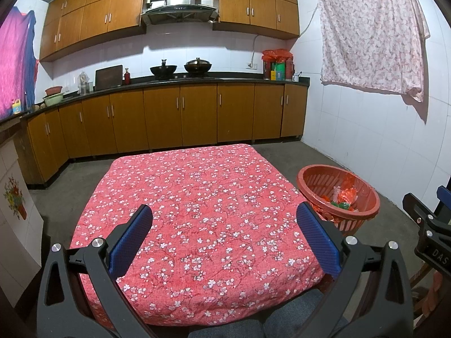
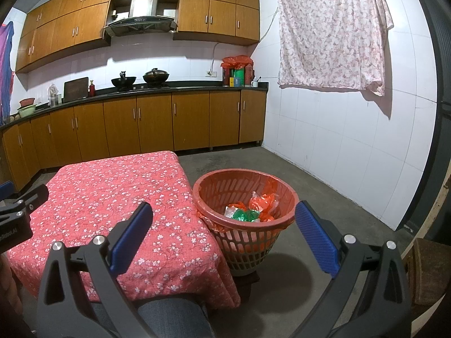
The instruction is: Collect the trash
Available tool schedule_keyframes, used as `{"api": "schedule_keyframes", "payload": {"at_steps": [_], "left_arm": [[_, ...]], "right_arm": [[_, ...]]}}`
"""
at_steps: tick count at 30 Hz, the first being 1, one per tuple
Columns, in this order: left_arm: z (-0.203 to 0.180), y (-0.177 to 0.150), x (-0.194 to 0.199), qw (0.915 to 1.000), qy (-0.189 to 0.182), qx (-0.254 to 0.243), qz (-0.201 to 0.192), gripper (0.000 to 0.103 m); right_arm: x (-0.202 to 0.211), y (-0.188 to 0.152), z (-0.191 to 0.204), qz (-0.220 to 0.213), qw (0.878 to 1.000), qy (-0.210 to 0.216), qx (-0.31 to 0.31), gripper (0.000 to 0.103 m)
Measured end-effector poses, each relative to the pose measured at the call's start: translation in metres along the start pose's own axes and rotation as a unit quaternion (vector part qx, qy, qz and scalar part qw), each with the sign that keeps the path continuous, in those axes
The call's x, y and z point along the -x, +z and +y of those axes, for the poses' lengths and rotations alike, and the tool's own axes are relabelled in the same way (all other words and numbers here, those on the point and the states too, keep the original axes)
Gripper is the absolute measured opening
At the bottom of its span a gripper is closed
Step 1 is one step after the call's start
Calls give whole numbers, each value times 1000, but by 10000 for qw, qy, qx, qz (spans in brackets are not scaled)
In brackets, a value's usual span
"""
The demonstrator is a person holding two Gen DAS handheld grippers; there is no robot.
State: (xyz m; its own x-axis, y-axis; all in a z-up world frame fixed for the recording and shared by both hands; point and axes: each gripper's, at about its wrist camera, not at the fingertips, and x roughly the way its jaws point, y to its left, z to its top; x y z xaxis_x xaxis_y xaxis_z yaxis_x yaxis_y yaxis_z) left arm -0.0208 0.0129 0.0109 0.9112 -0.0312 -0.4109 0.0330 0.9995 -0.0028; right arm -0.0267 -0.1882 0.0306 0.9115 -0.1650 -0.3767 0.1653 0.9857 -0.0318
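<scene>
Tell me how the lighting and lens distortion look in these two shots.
Left wrist view: fisheye bends the counter; hanging sheet throws a hard shadow on the wall. Right wrist view: corners go black, basket stays sharp and casts a soft floor shadow.

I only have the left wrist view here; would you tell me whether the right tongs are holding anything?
Observer: No, the right tongs stand open with nothing between them, pointing at the red basket beside the table.
Operator: Thank you. The basket's base is hidden in my view; what does it stand on?
Observer: It stands on a low dark object, not directly on the floor.
</scene>
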Motion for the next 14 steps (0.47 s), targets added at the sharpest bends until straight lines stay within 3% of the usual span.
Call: {"api": "schedule_keyframes", "payload": {"at_steps": [14], "left_arm": [[1, -1, 0, 10000, -16, 2, 9, 101]], "right_arm": [[-1, -1, -1, 8, 10000, -1, -12, 99]]}}
